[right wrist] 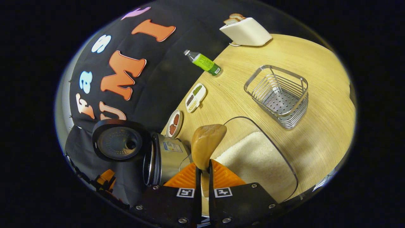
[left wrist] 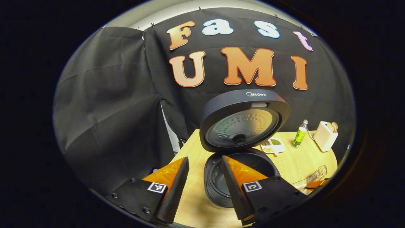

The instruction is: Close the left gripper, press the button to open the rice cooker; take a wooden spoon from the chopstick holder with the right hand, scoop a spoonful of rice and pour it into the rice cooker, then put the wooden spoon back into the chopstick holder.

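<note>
The rice cooker (left wrist: 221, 186) stands open, its lid (left wrist: 243, 123) raised upright behind the dark inner pot. My left gripper (left wrist: 205, 164) hangs just in front of the pot, fingers apart and holding nothing. My right gripper (right wrist: 202, 163) is shut on the handle of the wooden spoon (right wrist: 207, 142). The spoon's bowl points forward over the near left rim of the clear container of white rice (right wrist: 256, 161), and no rice shows on it. The wire chopstick holder (right wrist: 278, 95) stands beyond the rice with nothing in it. The open cooker (right wrist: 164, 158) lies to the spoon's left.
On the wooden table (right wrist: 240, 91) stand a white toaster (right wrist: 248, 31) with bread, a green bottle (right wrist: 204, 62) and two small dishes of beans (right wrist: 195, 97) (right wrist: 174, 123) along the far edge. The bottle (left wrist: 299, 134) and toaster (left wrist: 326, 136) are right of the cooker.
</note>
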Motion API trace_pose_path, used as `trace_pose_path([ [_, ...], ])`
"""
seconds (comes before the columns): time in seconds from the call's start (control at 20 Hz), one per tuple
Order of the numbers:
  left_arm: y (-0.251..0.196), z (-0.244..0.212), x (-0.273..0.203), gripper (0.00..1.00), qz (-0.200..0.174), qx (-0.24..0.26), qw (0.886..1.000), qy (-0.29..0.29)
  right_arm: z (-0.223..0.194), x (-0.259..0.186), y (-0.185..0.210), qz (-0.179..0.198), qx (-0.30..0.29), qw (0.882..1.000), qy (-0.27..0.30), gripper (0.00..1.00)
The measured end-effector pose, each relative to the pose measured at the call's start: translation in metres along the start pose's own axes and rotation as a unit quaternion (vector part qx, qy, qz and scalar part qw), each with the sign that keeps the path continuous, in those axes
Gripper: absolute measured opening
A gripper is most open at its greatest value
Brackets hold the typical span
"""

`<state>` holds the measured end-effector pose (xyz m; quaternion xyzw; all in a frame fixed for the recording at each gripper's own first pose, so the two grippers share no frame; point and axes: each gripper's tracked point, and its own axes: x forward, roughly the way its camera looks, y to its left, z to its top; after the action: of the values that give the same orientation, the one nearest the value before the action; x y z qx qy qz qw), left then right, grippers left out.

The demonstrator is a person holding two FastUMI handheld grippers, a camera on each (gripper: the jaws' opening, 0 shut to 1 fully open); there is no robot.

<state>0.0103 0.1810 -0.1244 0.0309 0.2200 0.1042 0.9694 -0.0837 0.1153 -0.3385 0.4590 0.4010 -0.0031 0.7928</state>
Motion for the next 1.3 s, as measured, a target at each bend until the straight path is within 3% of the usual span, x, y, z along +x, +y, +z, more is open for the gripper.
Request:
trace_pose_path([
  [0.3, -0.008, 0.006, -0.003, 0.73, 0.011, -0.003, 1.000, -0.004, 0.031, -0.015, -0.009, 0.027, 0.018, 0.999, -0.004, 0.08],
  [0.35, -0.010, 0.007, -0.004, 0.68, 0.013, -0.004, 1.000, -0.006, 0.037, -0.019, -0.010, 0.035, 0.026, 0.999, -0.004, 0.08],
  [0.45, -0.013, 0.009, -0.006, 0.75, 0.017, -0.004, 1.000, -0.009, 0.048, -0.026, -0.011, 0.051, 0.045, 0.998, -0.001, 0.08],
  [0.6, -0.017, 0.011, -0.007, 0.68, 0.024, -0.010, 1.000, -0.011, 0.066, -0.036, -0.014, 0.067, 0.067, 0.996, 0.000, 0.08],
  [0.65, -0.017, 0.009, -0.009, 0.73, 0.028, -0.013, 0.999, -0.011, 0.071, -0.039, -0.014, 0.072, 0.070, 0.995, -0.001, 0.08],
  [0.75, -0.017, 0.009, -0.010, 0.71, 0.035, -0.019, 0.999, -0.012, 0.080, -0.045, -0.010, 0.087, 0.082, 0.993, 0.003, 0.08],
  [1.3, -0.004, 0.014, -0.018, 0.68, 0.061, -0.041, 0.997, -0.033, 0.117, -0.049, 0.061, 0.200, 0.180, 0.962, 0.037, 0.08],
])
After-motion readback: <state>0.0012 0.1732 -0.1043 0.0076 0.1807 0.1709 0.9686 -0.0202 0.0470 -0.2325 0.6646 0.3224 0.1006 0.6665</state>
